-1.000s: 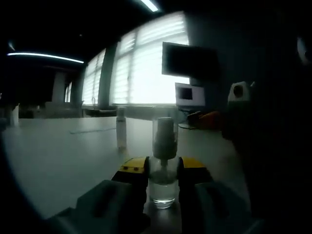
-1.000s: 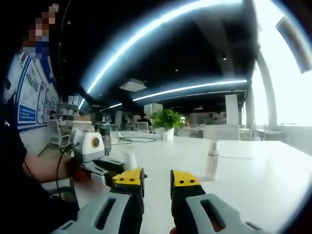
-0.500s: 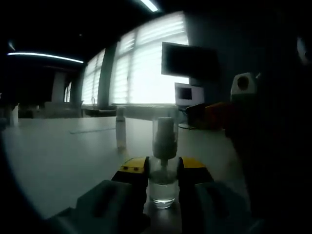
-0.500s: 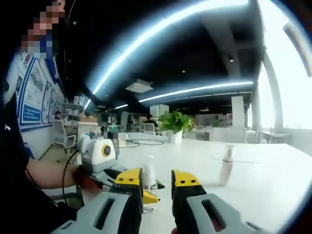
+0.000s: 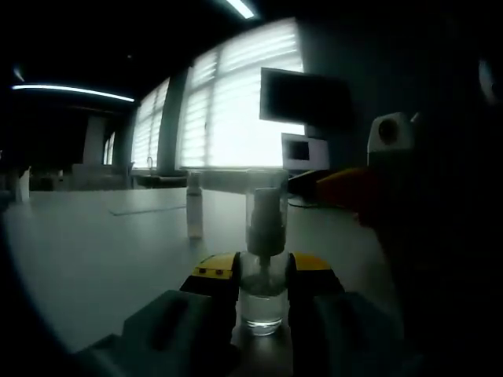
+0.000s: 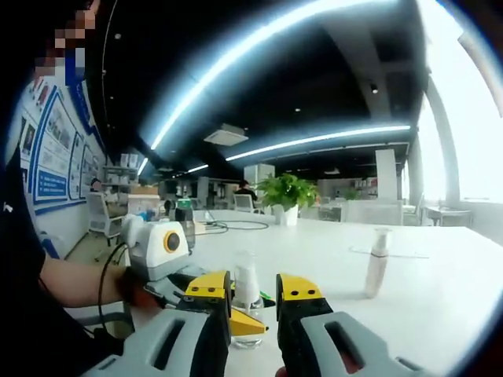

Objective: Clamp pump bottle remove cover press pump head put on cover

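Two grippers: left gripper [image 5: 263,284] still clamped round pump bottle [image 5: 264,259]; right gripper [image 6: 253,292] nearer now, parted, empty.

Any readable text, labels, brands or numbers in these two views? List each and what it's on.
None can be read.
Blue wall posters, right gripper view: print too small and blurred.
Pump bottle in the left hand-held gripper: no label seen.
Second bottle on the table: no label seen.
Monitors, left gripper view: dark, no text.

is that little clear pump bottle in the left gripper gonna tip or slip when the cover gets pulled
Probably steady: the left gripper clamps the pump bottle low on its body. Its smooth clear wall may slip. With little liquid inside, it likely feels light.
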### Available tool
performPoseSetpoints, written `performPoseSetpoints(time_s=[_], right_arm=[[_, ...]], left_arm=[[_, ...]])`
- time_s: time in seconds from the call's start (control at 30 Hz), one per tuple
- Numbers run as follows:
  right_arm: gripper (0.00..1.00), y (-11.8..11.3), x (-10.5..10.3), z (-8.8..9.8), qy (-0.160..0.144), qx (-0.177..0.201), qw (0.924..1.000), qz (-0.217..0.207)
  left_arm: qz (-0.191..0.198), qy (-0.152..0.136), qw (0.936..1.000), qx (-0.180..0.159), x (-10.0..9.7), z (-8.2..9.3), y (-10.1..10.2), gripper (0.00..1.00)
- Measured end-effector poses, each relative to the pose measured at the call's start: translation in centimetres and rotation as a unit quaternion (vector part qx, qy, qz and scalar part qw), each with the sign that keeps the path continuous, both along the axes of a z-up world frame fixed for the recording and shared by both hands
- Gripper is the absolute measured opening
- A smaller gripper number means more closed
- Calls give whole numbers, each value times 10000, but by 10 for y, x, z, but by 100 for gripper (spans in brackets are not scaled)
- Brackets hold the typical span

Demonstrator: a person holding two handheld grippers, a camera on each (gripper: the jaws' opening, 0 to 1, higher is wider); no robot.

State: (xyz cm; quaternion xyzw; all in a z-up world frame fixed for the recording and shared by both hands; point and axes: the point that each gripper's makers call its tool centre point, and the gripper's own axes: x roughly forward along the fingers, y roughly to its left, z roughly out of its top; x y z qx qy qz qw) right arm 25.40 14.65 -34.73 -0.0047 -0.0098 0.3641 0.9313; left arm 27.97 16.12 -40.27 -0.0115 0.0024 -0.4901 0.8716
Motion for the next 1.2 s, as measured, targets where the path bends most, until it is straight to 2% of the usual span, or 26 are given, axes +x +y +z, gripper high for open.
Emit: performPoseSetpoints(time_s=[0.53,1.2], right_arm=[[17,21,8,-2,-22,-239,9997,71],[11,29,11,-10,-14,-423,9991,98]], left_arm=[[-15,-7,10000,10,-2,0,-2,15],[-35,-22,10000,31,-3,0,-2,15]])
